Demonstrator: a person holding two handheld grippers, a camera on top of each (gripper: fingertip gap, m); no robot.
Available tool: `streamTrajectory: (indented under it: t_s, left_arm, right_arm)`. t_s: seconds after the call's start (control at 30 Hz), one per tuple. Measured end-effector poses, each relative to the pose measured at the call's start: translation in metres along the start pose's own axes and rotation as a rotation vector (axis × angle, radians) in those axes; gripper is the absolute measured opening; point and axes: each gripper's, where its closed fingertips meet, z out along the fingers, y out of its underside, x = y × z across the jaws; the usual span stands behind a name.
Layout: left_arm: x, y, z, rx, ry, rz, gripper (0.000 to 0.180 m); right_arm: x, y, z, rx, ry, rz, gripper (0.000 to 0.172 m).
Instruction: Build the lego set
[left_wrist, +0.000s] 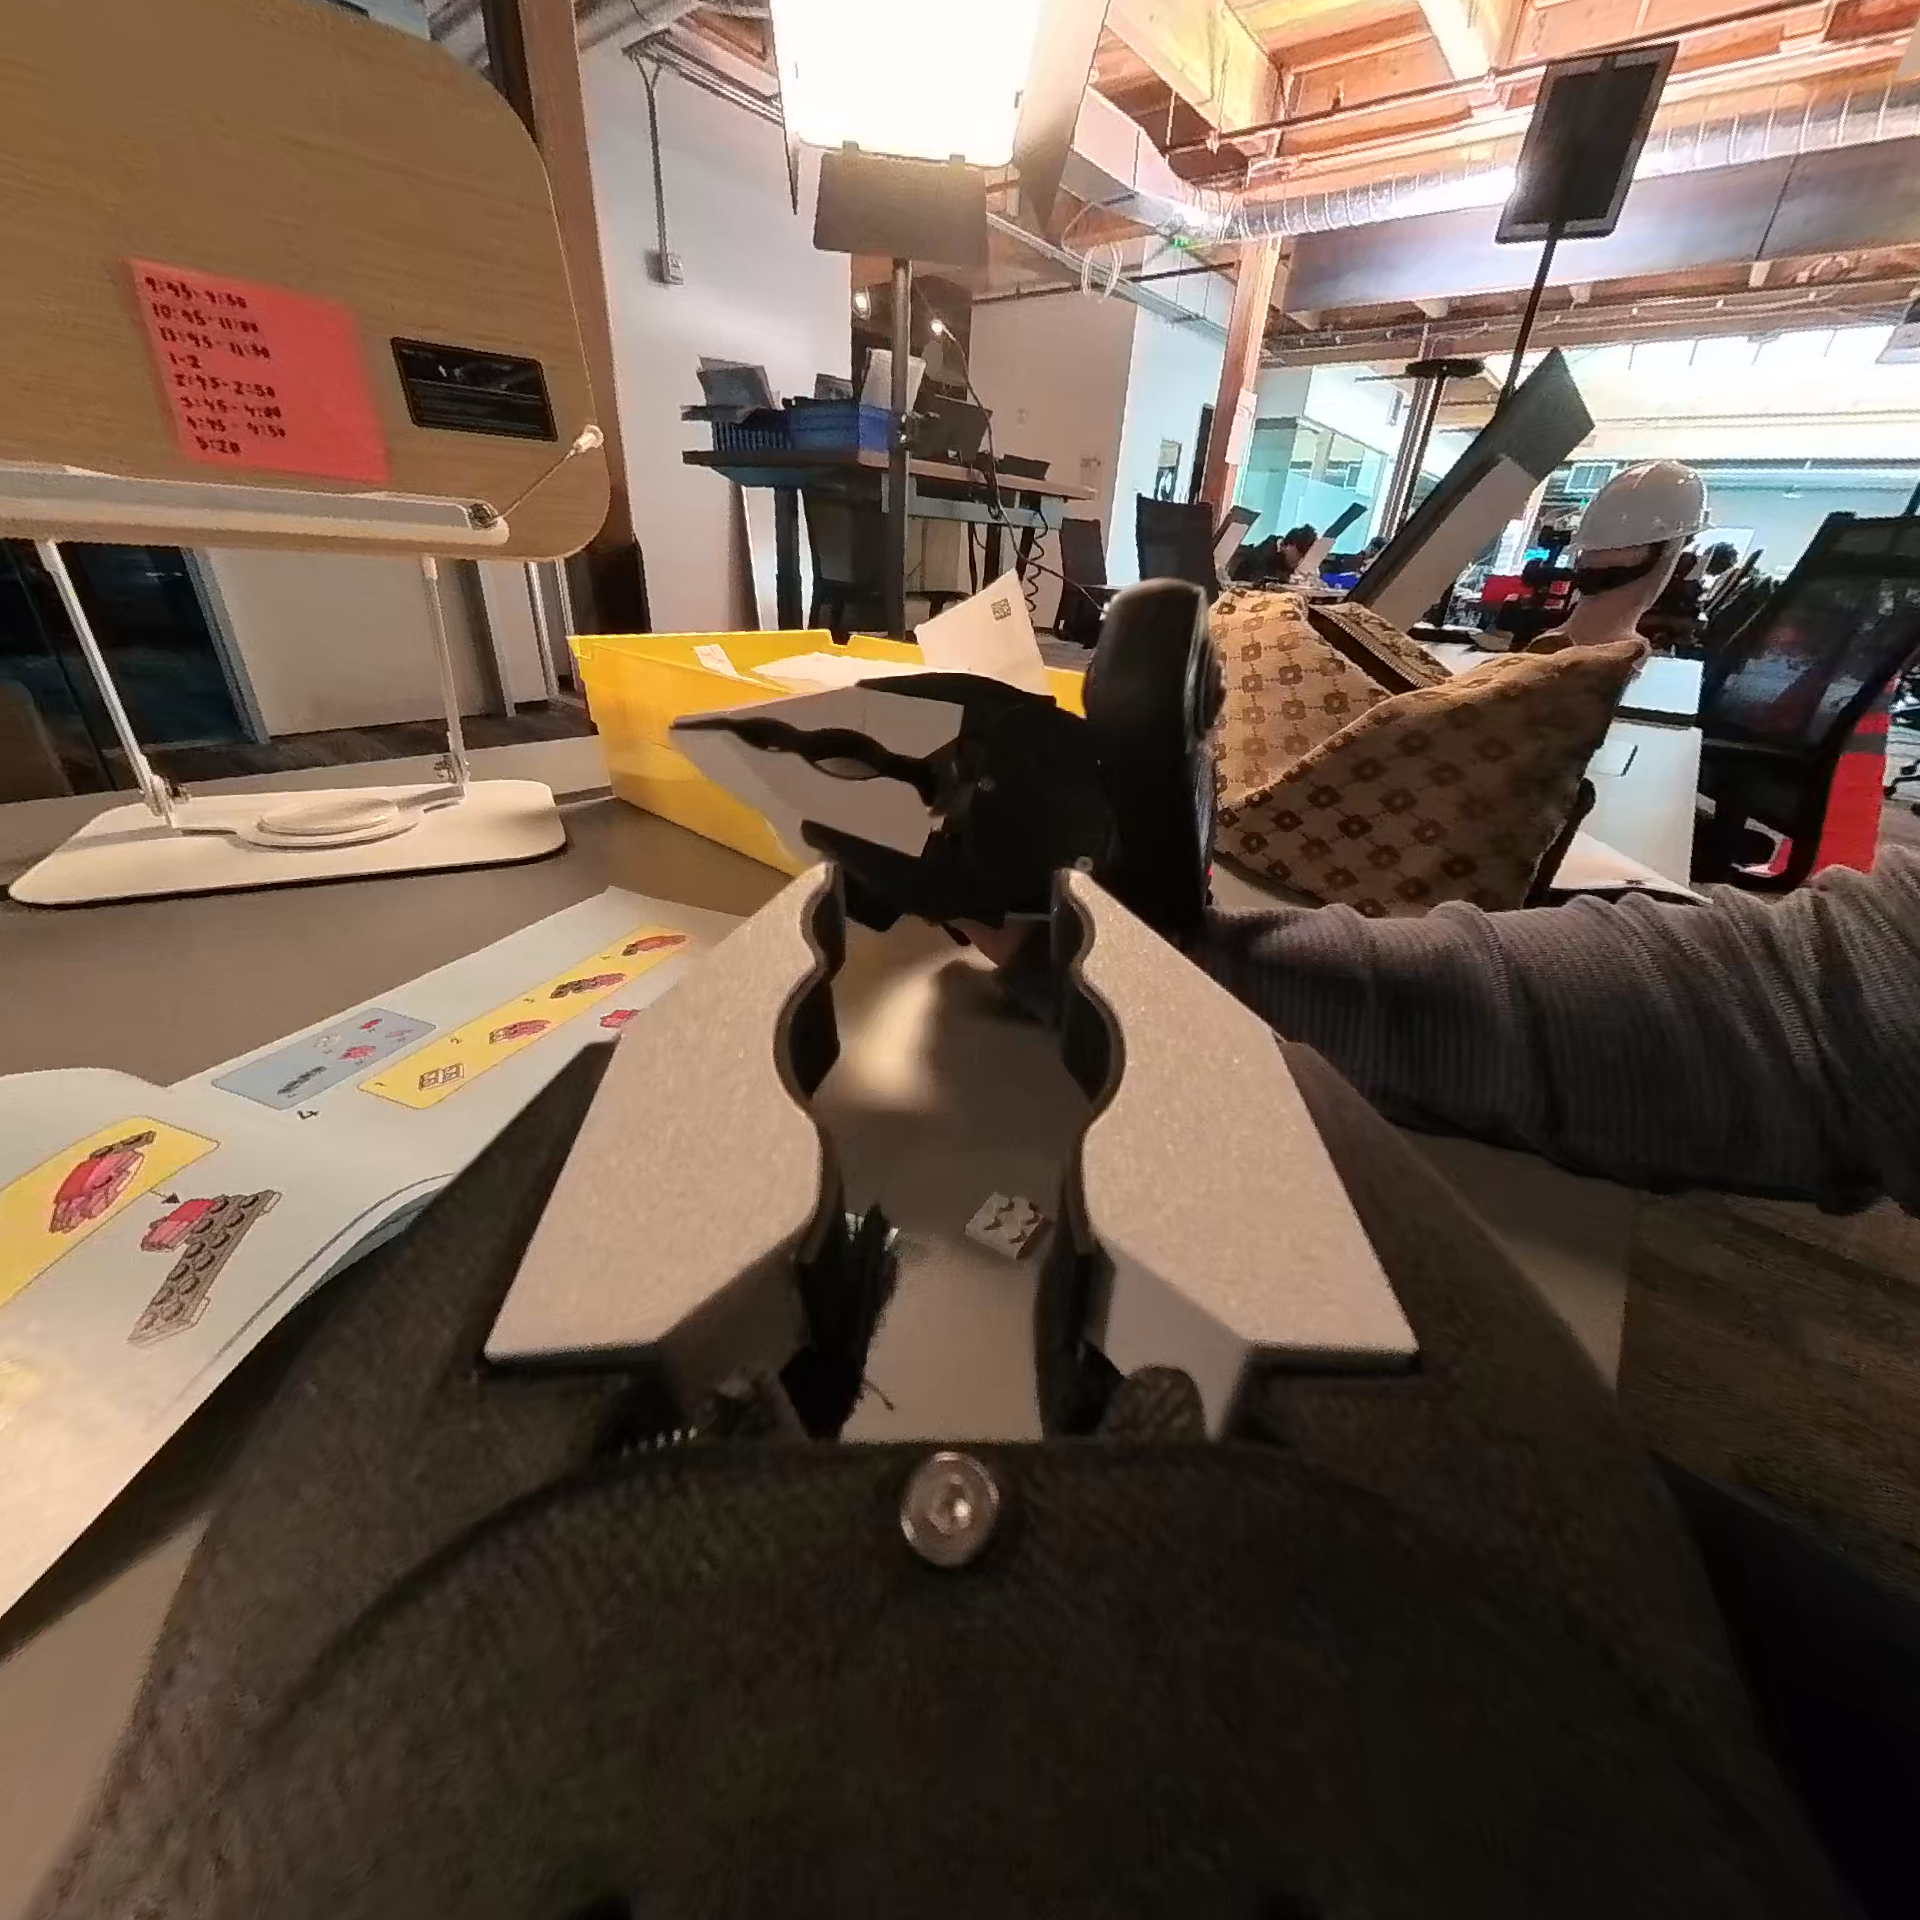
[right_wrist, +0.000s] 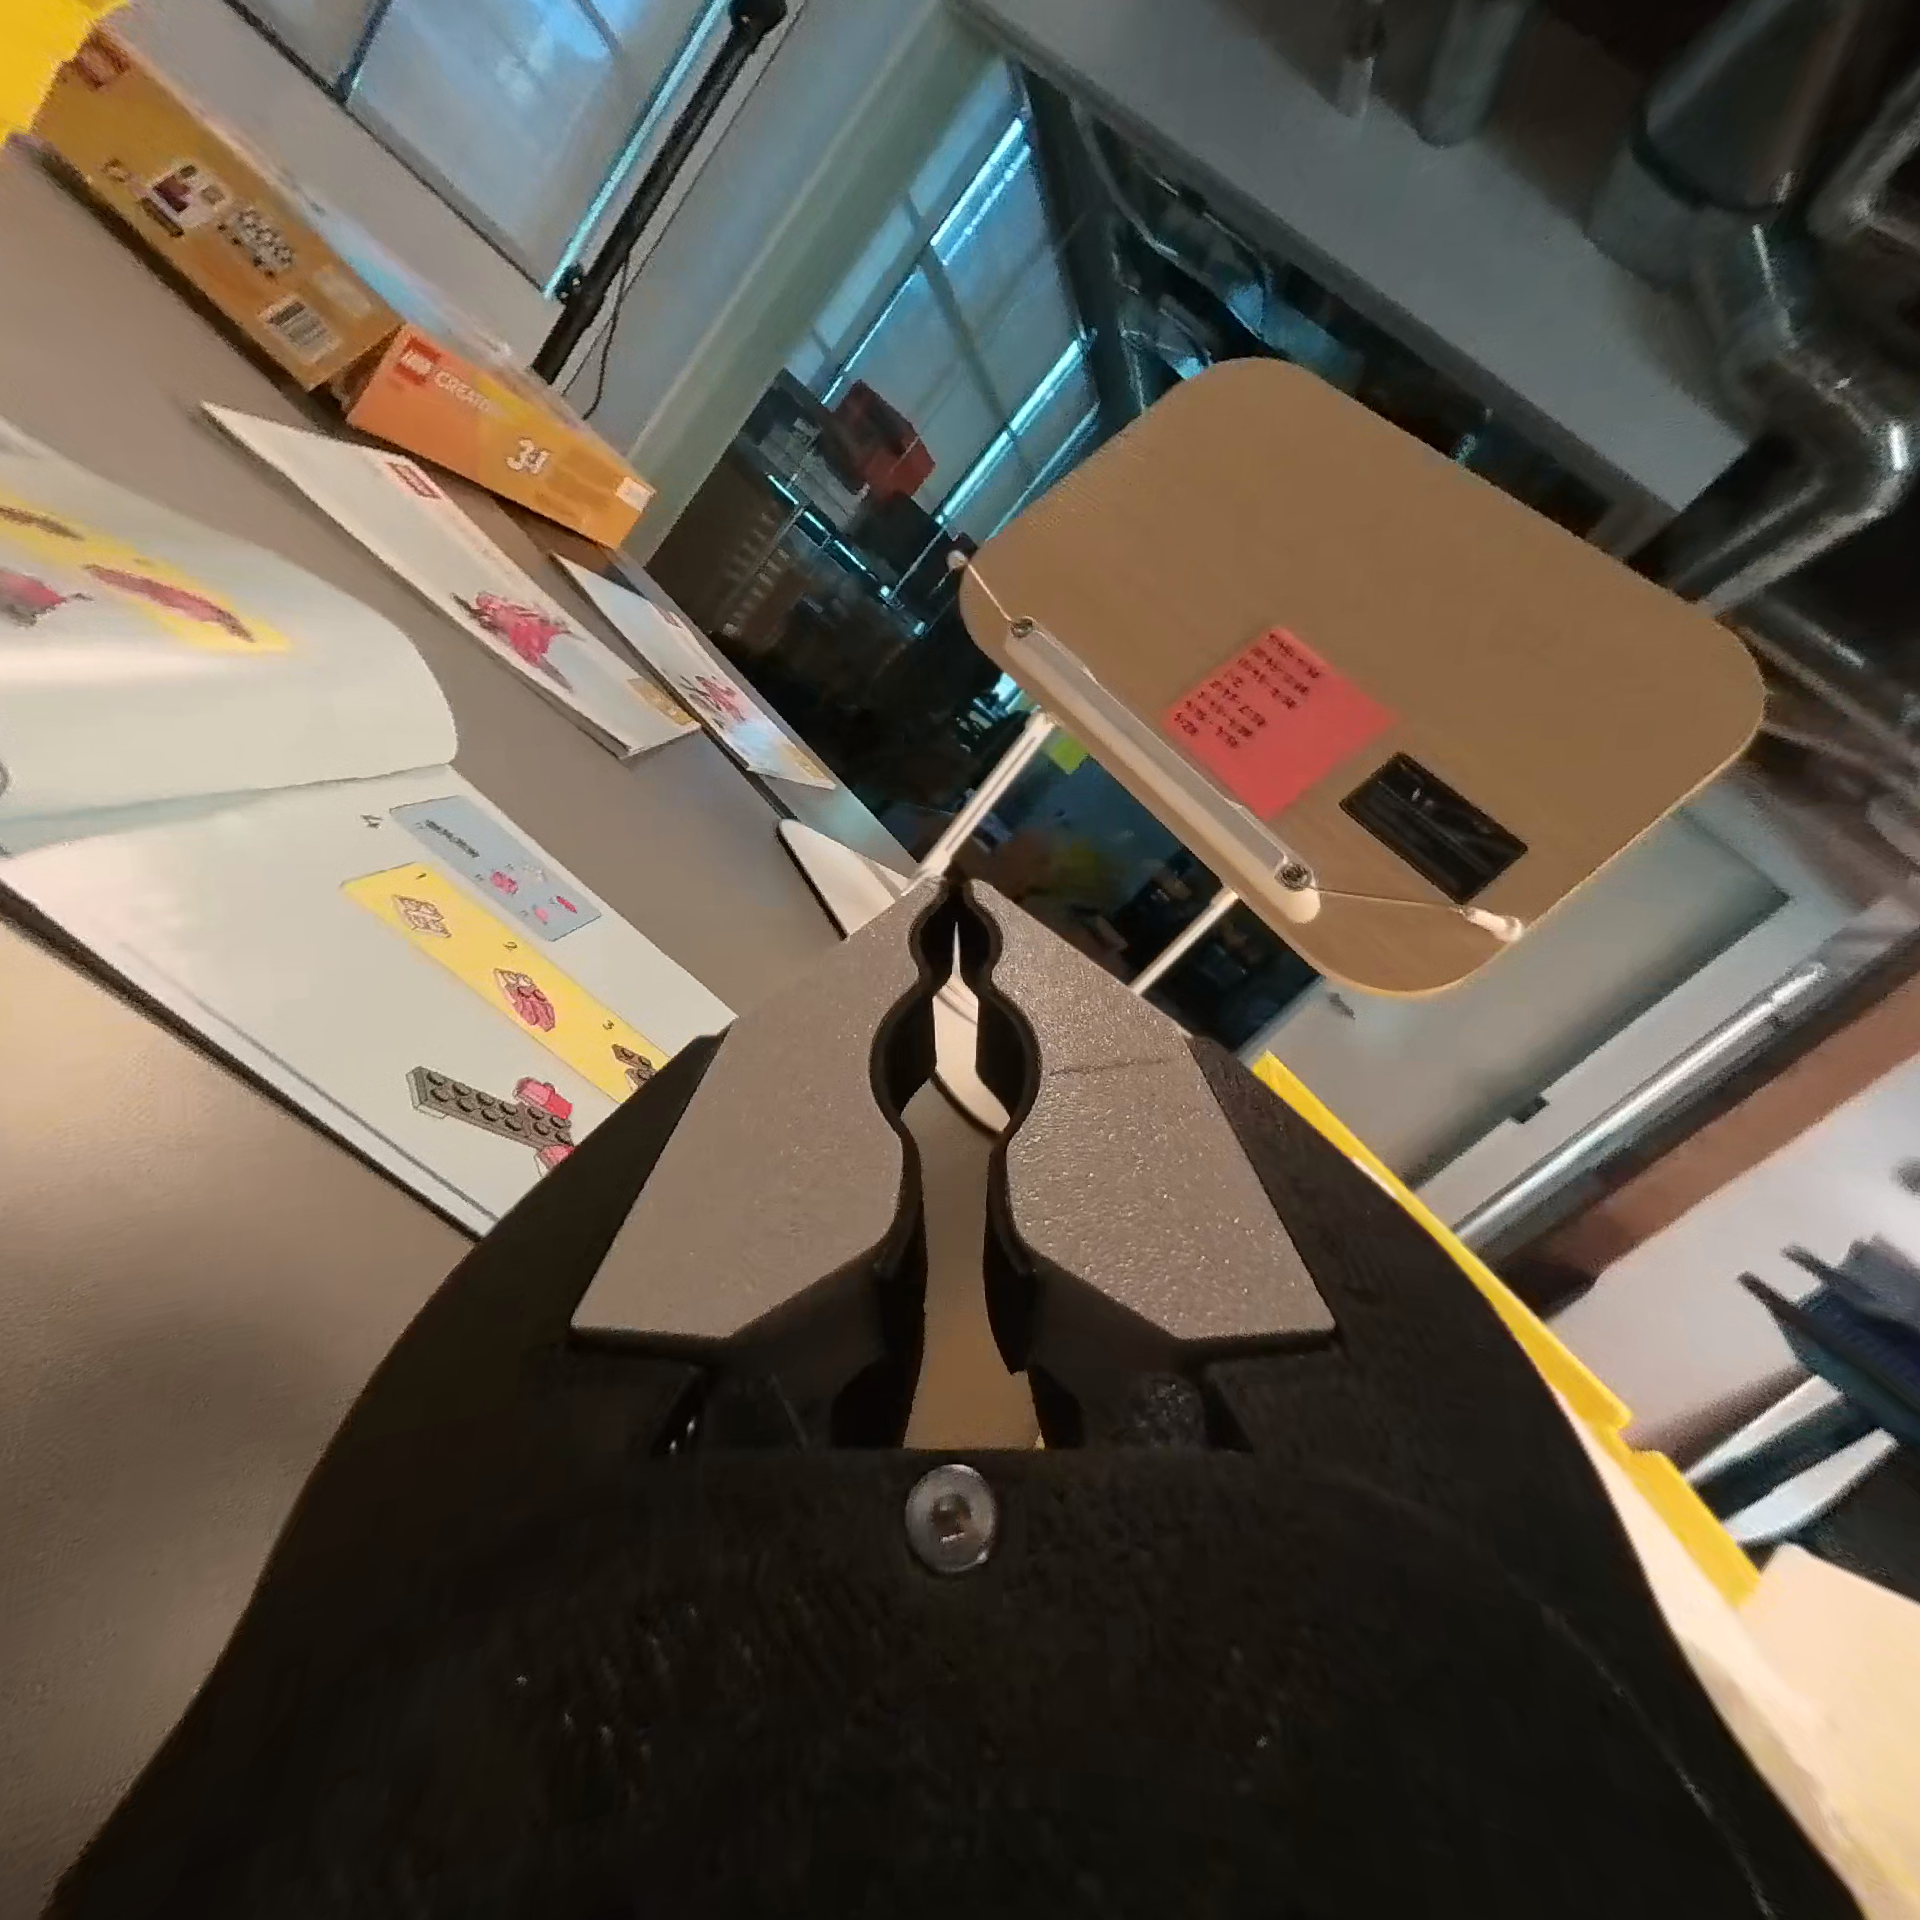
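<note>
Left gripper (left_wrist: 948, 914): the fingers are being held apart, nothing is being pressed between the pads, and bare table (left_wrist: 935, 1039) is being seen through the gap.
Brick (left_wrist: 1006, 1224): a small grey studded piece is lying flat on the table between the left fingers, well back from the tips, close to the right-hand finger; whether it is being touched cannot be told.
Right gripper (left_wrist: 686, 736): it is being held above the table just beyond the left tips, lying across the left gripper's line with its tips pointing left.
Right fingers (right_wrist: 914, 966): they are being held closed tip to tip, and nothing is being seen between them in its own view.
Nearer gripper: the brick is judged to be far closer to the left one.
Sleeve (left_wrist: 1558, 1029): an arm is being stretched in from the right behind the right gripper.
Booklet (left_wrist: 260, 1174): it is lying open to the left of the left gripper.
Bin (left_wrist: 665, 727): a yellow one is standing behind the right gripper.
Stand (right_wrist: 1351, 675): a wooden board on a white base is being faced by the right tips, well apart.
</note>
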Motion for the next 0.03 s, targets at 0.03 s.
streamTrajectory:
  t_s: [0.03]
  left_arm:
    - [-0.0002, -0.0002, -0.0002, 0.001, 0.000, -0.002, 0.038]
  right_arm:
    - [0.0017, 0.0009, 0.0000, -0.002, 0.005, 0.014, 0.000]
